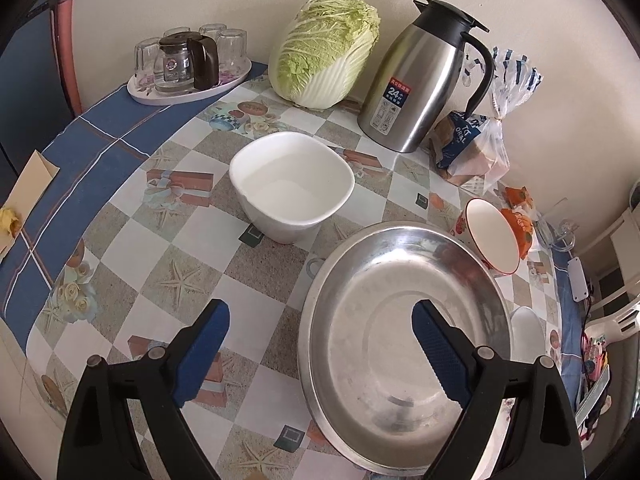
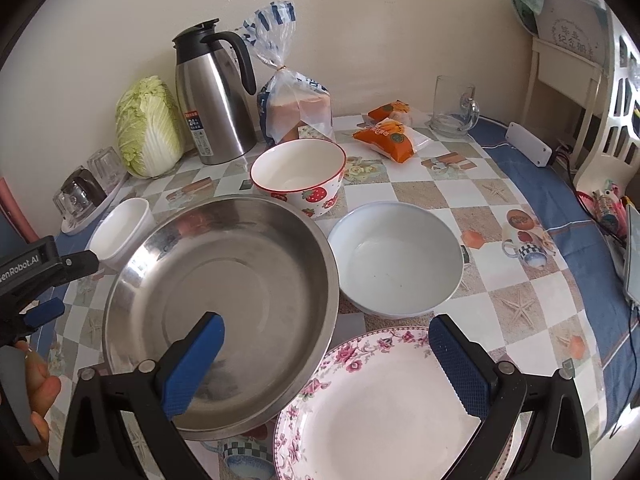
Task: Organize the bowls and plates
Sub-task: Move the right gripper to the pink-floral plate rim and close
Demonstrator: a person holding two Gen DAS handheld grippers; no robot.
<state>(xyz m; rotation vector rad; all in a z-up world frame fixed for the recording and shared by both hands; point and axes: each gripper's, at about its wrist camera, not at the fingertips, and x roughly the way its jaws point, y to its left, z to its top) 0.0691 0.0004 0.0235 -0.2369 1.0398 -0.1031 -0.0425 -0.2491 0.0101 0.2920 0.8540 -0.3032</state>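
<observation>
both tools hang over a patterned worktop (image 2: 500,200) with their blue pads spread wide and nothing between them. the left tool (image 1: 320,344) straddles the near-left rim of the steel basin (image 1: 404,320), 1 pad above bare cloth and the other above the basin's floor, neither pressing on metal. the right tool (image 2: 328,360) sits over the spot where that basin (image 2: 224,300) overlaps the edge of the floral plate (image 2: 380,408); its pads are clear of both.

around the basin lie 3 bowls: a square white bowl (image 1: 292,192) to the left and well apart from it, a strawberry bowl (image 2: 298,176) just behind its far rim, and a pale blue bowl (image 2: 396,256) just beside its right rim. all 3 stand upright and empty. a thermos jug (image 2: 212,96), a cabbage (image 2: 148,128) and bagged bread (image 2: 296,108) stand along the wall, out of the way.

by the look of it, this is a pause between placements: the basin appears set down as the base for nesting, and no bowl is inside it yet. the next move likely calls for 1 tool to travel to a bowl, pinch its rim with 1 pad inside and 1 outside, lift it clear of the basin's edge and lower it into the middle. the blue bowl is closest to the right tool. the basin's tilt on the plate may make it rock.
</observation>
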